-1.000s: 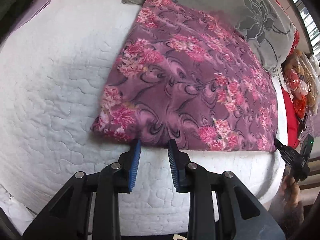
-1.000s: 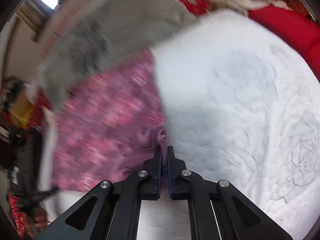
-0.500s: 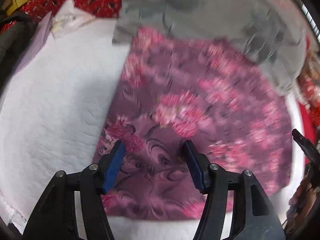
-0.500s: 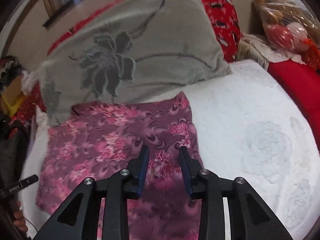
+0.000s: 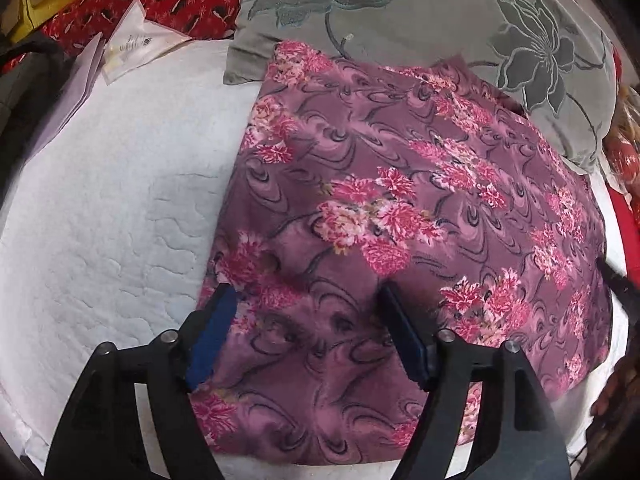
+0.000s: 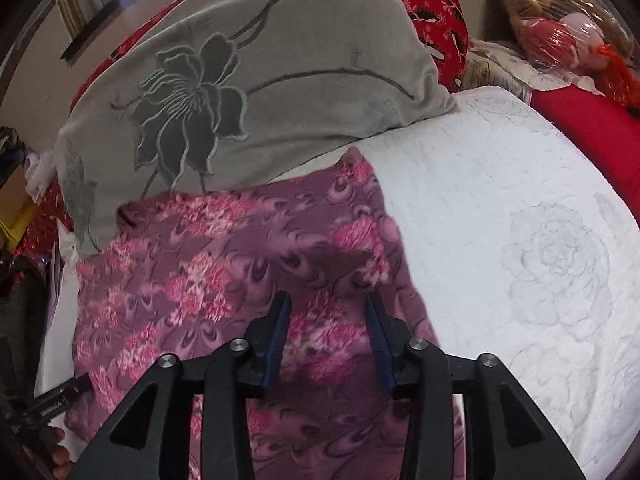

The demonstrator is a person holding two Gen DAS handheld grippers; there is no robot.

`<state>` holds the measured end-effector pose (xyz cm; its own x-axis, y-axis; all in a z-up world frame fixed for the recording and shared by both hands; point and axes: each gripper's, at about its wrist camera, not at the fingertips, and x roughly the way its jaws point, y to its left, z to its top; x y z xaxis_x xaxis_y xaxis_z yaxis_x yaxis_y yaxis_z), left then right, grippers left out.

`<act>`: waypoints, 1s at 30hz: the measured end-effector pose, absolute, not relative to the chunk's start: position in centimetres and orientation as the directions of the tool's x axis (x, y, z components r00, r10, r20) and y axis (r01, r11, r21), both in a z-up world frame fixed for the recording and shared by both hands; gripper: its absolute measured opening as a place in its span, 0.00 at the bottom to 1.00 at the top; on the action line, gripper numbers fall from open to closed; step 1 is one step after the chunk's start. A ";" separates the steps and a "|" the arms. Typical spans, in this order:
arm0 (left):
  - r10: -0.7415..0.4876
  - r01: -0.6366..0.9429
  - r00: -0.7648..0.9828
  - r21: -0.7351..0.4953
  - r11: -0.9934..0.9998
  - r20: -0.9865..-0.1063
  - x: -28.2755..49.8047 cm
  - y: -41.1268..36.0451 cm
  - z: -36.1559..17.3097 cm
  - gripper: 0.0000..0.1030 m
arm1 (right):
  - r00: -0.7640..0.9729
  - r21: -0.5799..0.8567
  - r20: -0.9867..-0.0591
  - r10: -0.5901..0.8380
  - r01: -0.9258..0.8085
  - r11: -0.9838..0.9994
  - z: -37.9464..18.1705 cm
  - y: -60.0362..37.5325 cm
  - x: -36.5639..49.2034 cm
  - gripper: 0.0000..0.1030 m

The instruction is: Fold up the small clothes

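1. We held the left tool [image 5: 306, 300] and the right tool [image 6: 326, 304] spread wide and empty above one purple floral cloth [image 5: 400, 208], which lay flat on the white quilted bed [image 5: 112, 184], its far edge against one grey pillow [image 6: 260, 64].
2. We judged a shallow pinch might slip or gather the quilt too.
3. Count: two tools, one cloth, one pillow.
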<state>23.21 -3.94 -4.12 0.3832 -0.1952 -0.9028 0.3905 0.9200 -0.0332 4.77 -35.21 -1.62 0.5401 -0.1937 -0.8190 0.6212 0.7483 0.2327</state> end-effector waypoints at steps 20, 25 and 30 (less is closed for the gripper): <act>-0.280 0.332 0.341 -0.164 0.929 -0.898 29.0 -3.7 -2.7 0.72 | 0.561 0.290 -0.801 -0.210 0.670 0.683 -0.7 -39.2 4.2 0.52; -0.306 0.302 0.314 -0.211 0.930 -0.899 31.7 -4.7 -2.3 0.72 | 0.552 0.379 -0.823 -0.138 0.713 0.589 -2.1 -43.9 7.2 0.54; -0.285 0.316 0.338 -0.177 0.932 -0.897 33.6 -7.1 -3.0 0.72 | 0.625 0.429 -0.773 -0.105 0.639 0.639 -1.4 -45.1 9.7 0.05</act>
